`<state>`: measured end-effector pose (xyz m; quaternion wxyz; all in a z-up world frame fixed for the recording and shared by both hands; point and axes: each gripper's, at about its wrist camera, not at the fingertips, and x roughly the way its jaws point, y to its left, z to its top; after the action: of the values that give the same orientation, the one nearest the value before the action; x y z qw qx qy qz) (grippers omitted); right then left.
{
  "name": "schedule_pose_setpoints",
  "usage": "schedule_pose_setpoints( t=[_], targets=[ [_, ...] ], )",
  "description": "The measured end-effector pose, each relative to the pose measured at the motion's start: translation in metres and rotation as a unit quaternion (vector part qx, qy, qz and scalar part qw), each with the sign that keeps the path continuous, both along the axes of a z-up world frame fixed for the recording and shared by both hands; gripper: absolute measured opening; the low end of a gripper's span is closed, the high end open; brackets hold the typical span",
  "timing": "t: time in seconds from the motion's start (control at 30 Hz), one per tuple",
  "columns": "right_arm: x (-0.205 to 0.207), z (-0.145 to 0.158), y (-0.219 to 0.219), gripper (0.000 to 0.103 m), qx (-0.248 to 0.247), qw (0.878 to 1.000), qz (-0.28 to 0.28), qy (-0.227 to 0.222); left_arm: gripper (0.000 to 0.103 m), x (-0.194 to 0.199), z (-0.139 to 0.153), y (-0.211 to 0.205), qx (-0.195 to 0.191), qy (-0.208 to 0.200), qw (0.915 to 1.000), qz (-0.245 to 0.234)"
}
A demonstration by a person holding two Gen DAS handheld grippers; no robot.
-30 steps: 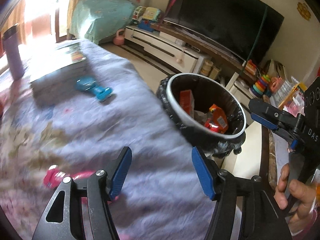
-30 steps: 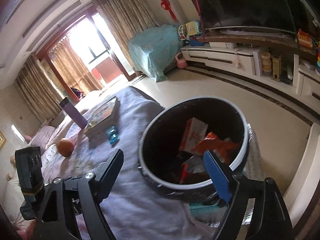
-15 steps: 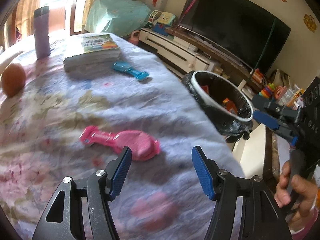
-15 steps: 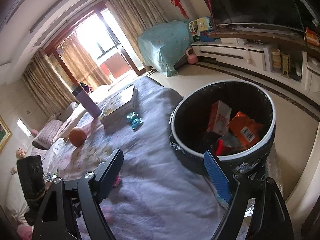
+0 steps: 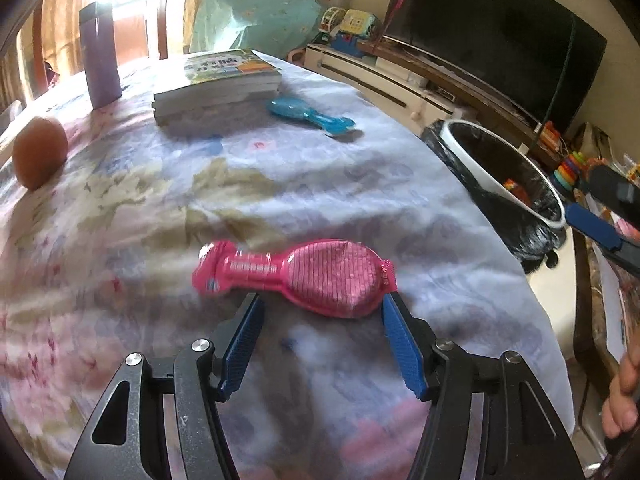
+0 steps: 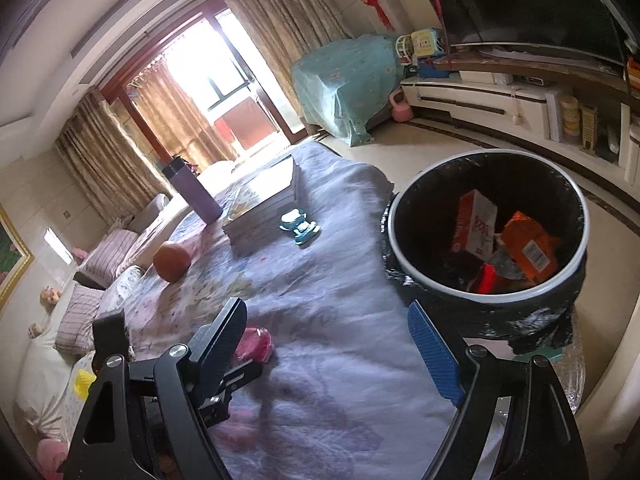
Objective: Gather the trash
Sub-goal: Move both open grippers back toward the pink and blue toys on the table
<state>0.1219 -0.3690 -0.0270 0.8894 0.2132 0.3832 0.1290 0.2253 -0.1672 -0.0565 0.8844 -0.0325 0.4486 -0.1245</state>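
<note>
A pink paddle-shaped wrapper [image 5: 296,276] lies flat on the flowered tablecloth [image 5: 168,208]. My left gripper [image 5: 322,308] hangs open just in front of it, and its blue pads stand on either side of the wrapper's wide end without pressing on it. A blue wrapper [image 5: 310,116] lies farther back beside a stack of books [image 5: 216,84]. The black-lined bin [image 6: 400,256] stands at the table's right edge with orange cartons inside. My right gripper [image 6: 328,312] is open and empty over the cloth, left of the bin. In that view the pink wrapper [image 6: 254,344] peeks out behind the left finger.
A purple bottle [image 5: 100,56] and an orange [image 5: 38,152] stand at the table's far left. The bin [image 5: 508,176] sits beyond the cloth's right edge, with the right gripper [image 5: 600,220] and a hand [image 5: 624,392] near it. A TV and a low cabinet line the far wall.
My left gripper swung from the bin side across the table and dropped toward the pink wrapper, which now lies at its fingertips. The right gripper drew back leftward from the bin.
</note>
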Motion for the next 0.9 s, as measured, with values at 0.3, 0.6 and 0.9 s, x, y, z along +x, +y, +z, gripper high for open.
schedule_pose_setpoints(
  t=[0.3, 0.6, 0.9],
  targets=[
    [0.029, -0.004, 0.026, 0.084, -0.015, 0.999, 0.040, -0.003, 0.060, 0.034, 0.003, 0.051, 0.012, -0.011, 0.9979, 0.063],
    [0.091, -0.024, 0.078, 0.083, -0.068, 0.991, 0.118, 0.010, 0.062, 0.036, -0.005, 0.080, -0.005, 0.005, 0.9976, 0.069],
    [0.161, -0.055, 0.113, 0.080, -0.151, 0.974, 0.166, 0.040, 0.068, 0.042, 0.011, 0.089, 0.041, -0.017, 0.9989, -0.015]
  ],
)
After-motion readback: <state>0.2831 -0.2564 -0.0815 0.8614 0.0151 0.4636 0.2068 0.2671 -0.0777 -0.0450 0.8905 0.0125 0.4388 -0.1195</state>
